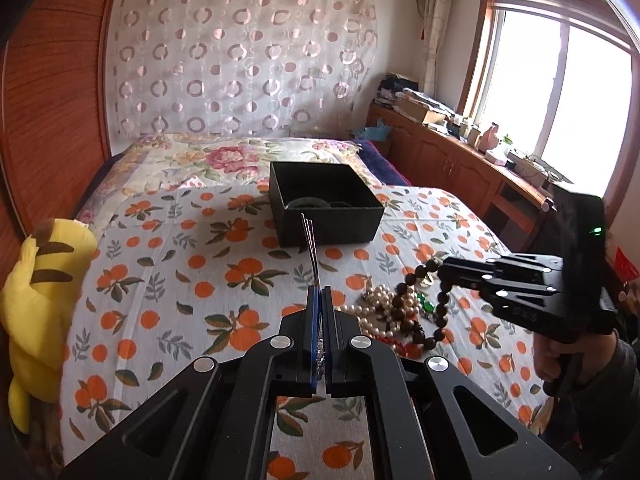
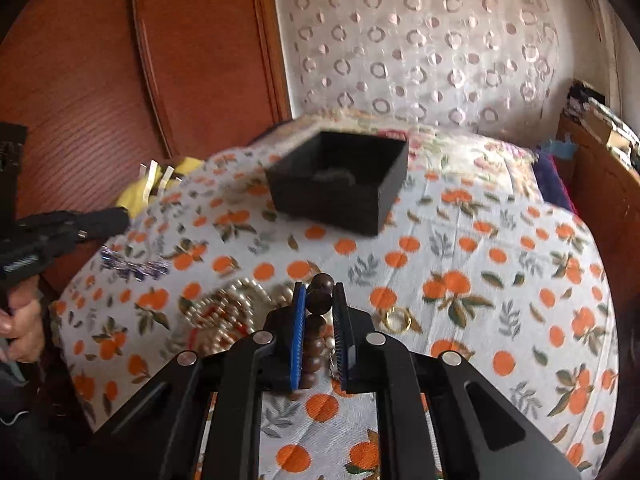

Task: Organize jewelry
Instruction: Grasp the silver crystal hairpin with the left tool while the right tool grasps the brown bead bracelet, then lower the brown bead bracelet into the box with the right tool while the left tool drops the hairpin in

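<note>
On the bed, a matte black box [image 1: 326, 204] with square walls and an open top stands on a thin cotton sheet [image 1: 168, 288] printed with oranges and grey-green leaves; something round and dark lies inside it, too dim to make out. Nearer than the box, toward the window side, lies a tangled heap [image 1: 384, 312] of glossy cream pearls, red beads and a green stone. A small gold ring [image 2: 398, 319] lies flat on the sheet just beside that heap.

The left gripper [image 1: 320, 300] has its blue-padded jaws closed on a glittery silver piece [image 1: 311, 240], thin wire-like strands of which stick out toward the box. The right gripper [image 2: 320, 304] clamps a string of round, dark brown wooden beads [image 1: 420, 308]; the string hangs in a loop down to the heap.

Left of the box a yellow plush toy [image 1: 36, 300] with brown stripes lies against a reddish wooden wardrobe [image 1: 52, 100]. Behind the box hangs a sheer curtain [image 1: 240, 60] with pink rings, and a cluttered wooden cabinet [image 1: 448, 152] runs below the bright window [image 1: 560, 92].
</note>
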### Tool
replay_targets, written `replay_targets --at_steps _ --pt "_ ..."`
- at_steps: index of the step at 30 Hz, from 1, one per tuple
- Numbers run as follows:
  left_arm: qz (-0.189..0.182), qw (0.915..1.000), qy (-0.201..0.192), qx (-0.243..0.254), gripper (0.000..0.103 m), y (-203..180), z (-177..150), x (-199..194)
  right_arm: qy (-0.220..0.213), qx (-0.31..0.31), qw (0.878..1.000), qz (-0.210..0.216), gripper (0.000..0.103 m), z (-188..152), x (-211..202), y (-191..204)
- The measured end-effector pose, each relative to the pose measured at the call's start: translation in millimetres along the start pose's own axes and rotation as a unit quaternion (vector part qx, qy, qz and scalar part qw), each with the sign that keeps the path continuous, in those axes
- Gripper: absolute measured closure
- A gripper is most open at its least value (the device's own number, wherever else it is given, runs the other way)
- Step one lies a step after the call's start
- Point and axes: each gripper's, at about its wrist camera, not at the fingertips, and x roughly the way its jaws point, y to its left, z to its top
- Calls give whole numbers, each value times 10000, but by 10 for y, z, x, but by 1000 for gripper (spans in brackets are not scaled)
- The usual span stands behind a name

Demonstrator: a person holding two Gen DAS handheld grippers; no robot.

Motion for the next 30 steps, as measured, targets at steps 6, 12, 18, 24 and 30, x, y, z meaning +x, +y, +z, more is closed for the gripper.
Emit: replay_targets --at_steps 6,12,18,24,30 --pt "9 10000 -94 12 102 -8 90 13 -277 -143 9995 23 88 176 -225 64" --pt "5 9998 -198 36 102 -36 186 15 -496 -247 9985 -46 88 330 -370 74" --pt "-5 9996 -258 70 102 -43 284 62 -613 -323 9975 -120 88 500 -415 29" --pt "-42 9993 -367 58 102 -6 443 112 -727 -439 9963 -111 88 693 -414 -30" --pt "-68 9990 -437 66 102 27 656 248 -775 -465 9958 -119 88 918 -302 -152"
